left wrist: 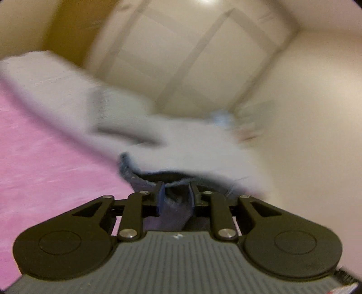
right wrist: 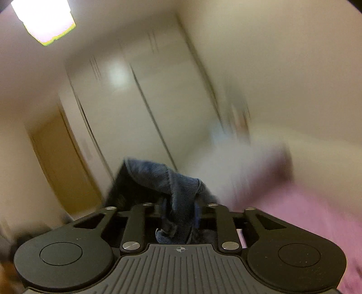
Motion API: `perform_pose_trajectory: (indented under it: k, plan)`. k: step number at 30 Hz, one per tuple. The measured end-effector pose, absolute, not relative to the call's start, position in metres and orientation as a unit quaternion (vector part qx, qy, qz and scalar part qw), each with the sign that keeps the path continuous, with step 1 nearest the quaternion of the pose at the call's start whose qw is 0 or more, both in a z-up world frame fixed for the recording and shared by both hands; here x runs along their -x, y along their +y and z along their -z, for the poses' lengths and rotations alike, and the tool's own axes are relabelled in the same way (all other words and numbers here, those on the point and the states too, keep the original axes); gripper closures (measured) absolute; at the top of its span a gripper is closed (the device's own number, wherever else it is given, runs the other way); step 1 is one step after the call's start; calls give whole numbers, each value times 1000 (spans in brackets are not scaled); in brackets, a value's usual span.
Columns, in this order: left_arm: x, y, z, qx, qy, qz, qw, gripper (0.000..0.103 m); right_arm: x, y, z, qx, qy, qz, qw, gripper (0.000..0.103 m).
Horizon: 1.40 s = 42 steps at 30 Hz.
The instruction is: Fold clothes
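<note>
- Left wrist view: heavy motion blur in the background; gripper itself sharp.
- Left gripper (left wrist: 175, 192) w/ fingers (left wrist: 161, 196) closed on dark blue garment (left wrist: 168, 209); cloth fills the gap btwn them, frayed edge runs across the tips.
- Garment edge also sticks out up-left of the fingers, lying over the pink bed cover (left wrist: 45, 171).
- White bedding (left wrist: 140, 122), pillow-like, smeared by blur, sits across the middle of the view, beyond the garment.
- Pale wardrobe doors (left wrist: 192, 56) and cream wall behind; exact detail not readable.
- Right wrist view: also blurred; camera tilted.
- Right gripper (right wrist: 178, 214) w/ fingers (right wrist: 197, 214) clamped on the same dark blue garment (right wrist: 158, 178); a thick bunched fold rises above the fingers and drapes over to the right; seam stitching visible.
- Small cloth end hangs down btwn fingers toward the gripper body.
- Pink bed cover (right wrist: 305, 214) at right, white bedding (right wrist: 237, 165) beyond it, blurred.
- Wardrobe doors (right wrist: 140, 101) centre, brownish door (right wrist: 61, 162) at left, ceiling lamp (right wrist: 43, 20) lit at top left.
- Garment is held up off the bed at both gripped points; rest of it not in view.
</note>
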State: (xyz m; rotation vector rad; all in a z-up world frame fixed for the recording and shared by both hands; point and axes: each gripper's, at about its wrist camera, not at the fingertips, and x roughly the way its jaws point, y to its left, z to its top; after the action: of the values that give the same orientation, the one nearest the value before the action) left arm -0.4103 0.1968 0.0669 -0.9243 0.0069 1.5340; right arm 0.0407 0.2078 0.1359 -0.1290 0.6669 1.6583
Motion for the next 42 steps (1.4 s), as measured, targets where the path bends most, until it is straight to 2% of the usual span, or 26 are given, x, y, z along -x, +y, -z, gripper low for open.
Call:
perform_pose_trajectory:
  k: [2, 5, 10, 12, 17, 26, 42]
  plan:
    - [433, 182, -39, 433, 39, -688, 580, 86, -22, 223, -93, 134, 327, -679, 643, 71]
    - [454, 141, -2, 469, 85, -699, 533, 86, -13, 215, -56, 190, 361, -670, 620, 71]
    - [453, 66, 43, 505, 164, -704, 472, 86, -22, 190, -33, 265, 358, -691, 569, 71]
    - [439, 46, 52, 515, 179, -700, 462, 85, 13, 167, -19, 284, 348, -702, 553, 71]
    - [381, 20, 47, 505, 192, -688, 484, 75, 36, 123, -1, 323, 336, -724, 509, 71]
    - [299, -30, 48, 480, 240, -687, 489, 74, 17, 55, 32, 379, 322, -737, 457, 71]
    - [269, -77, 26, 441, 275, -715, 468, 72, 11, 12, 29, 386, 295, -763, 427, 71]
